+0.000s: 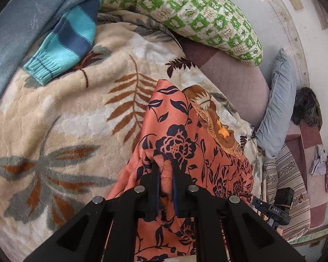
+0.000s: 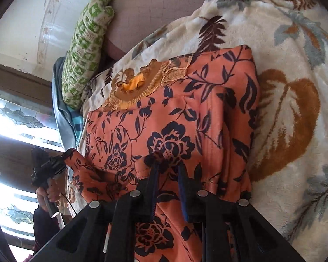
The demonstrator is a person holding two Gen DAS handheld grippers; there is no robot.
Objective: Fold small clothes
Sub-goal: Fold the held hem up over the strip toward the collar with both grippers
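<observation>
We hold the orange floral garment on the leaf-print blanket, left gripper and right gripper each pinching a bunched hem; thin fabric may slip, spoiling the fold

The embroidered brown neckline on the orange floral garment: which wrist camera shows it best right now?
The right wrist view: the neckline lies nearly face-on, its curve, gold edging and yellow lining all readable on the orange floral garment. The left wrist view catches the neckline only obliquely along the garment's right edge, foreshortened into a narrow strip.
</observation>
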